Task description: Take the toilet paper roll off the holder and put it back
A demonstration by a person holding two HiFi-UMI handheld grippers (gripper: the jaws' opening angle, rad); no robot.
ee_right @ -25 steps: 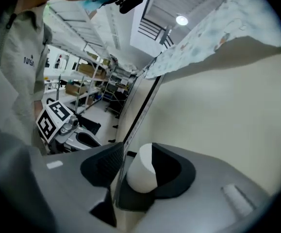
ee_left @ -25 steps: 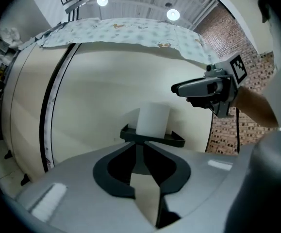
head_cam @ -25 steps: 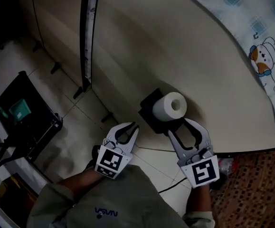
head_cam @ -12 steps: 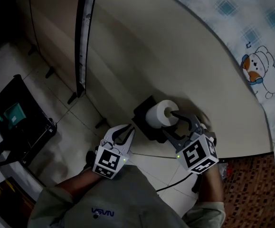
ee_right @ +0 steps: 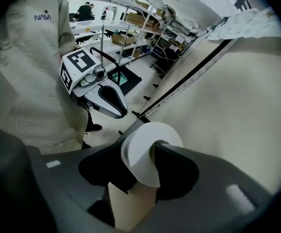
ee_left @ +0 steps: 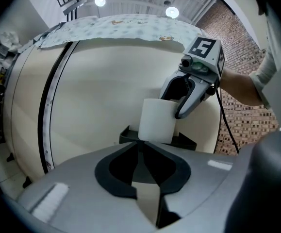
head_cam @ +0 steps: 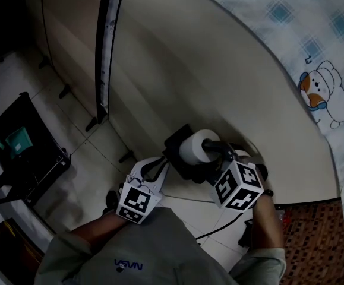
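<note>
1. Between the spread jaws of the right tool (ee_right: 142,166) sits the toilet paper roll (ee_right: 142,152), on its black holder (head_cam: 173,142). The jaws have just been opening. One tip lies over the roll's end face at its core and the other reaches behind the roll. Whether the pads touch the paper cannot be told.
2. The holder is fixed to a curved cream panel (head_cam: 219,70).
3. The left tool (ee_left: 141,147) is closed and empty, tips together. It is just beside the holder's lower left side and points at the roll.
4. The panel is bare above and to the right of the roll. A dark vertical strip (head_cam: 104,52) runs down it well to the left.
5. A patterned cloth (head_cam: 290,28) drapes the panel's upper edge, well apart from the roll.
6. Below the holder is a pale tiled floor (head_cam: 82,153), with a black crate (head_cam: 23,147) far left and brick-patterned flooring (head_cam: 320,242) at right.
</note>
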